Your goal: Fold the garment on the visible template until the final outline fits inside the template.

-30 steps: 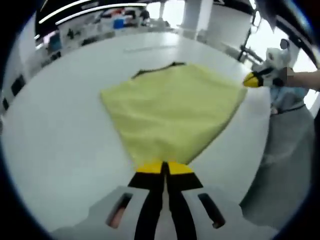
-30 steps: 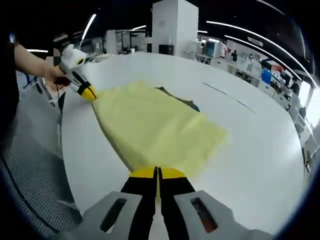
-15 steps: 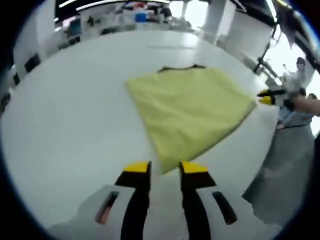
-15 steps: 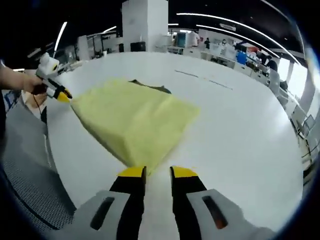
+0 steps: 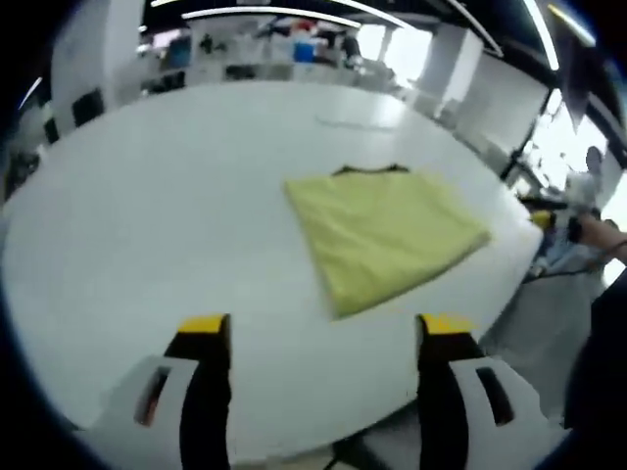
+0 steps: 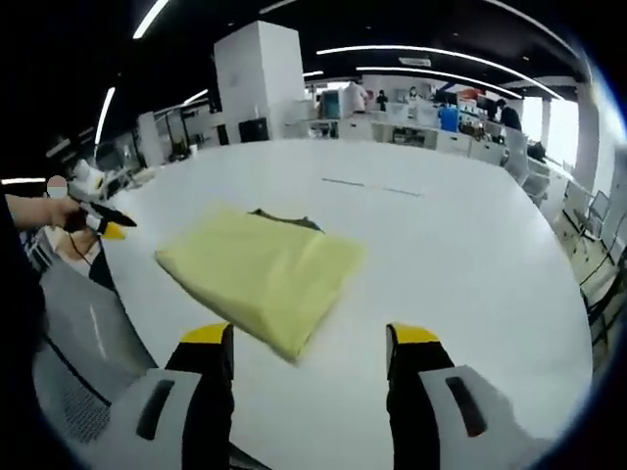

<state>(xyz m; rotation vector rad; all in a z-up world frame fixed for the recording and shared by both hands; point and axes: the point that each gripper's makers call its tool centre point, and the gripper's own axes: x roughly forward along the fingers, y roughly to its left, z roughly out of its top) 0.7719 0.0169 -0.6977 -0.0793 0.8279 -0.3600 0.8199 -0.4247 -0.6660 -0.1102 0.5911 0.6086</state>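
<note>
The folded yellow garment (image 5: 384, 240) lies flat on the white table (image 5: 147, 225), a dark edge at its 12 o'clock side. The left gripper (image 5: 323, 328) and right gripper (image 6: 310, 338) hover back from it, jaws spread wide, holding nothing.

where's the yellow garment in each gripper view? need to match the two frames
Left gripper view: the yellow garment lies flat on the white table, right of centre, above and between the open left gripper jaws.
Right gripper view: it lies left of centre, just above the open right gripper jaws.
Shared landmark: the dark edge peeking out at the garment's far side, also seen in the right gripper view.
</note>
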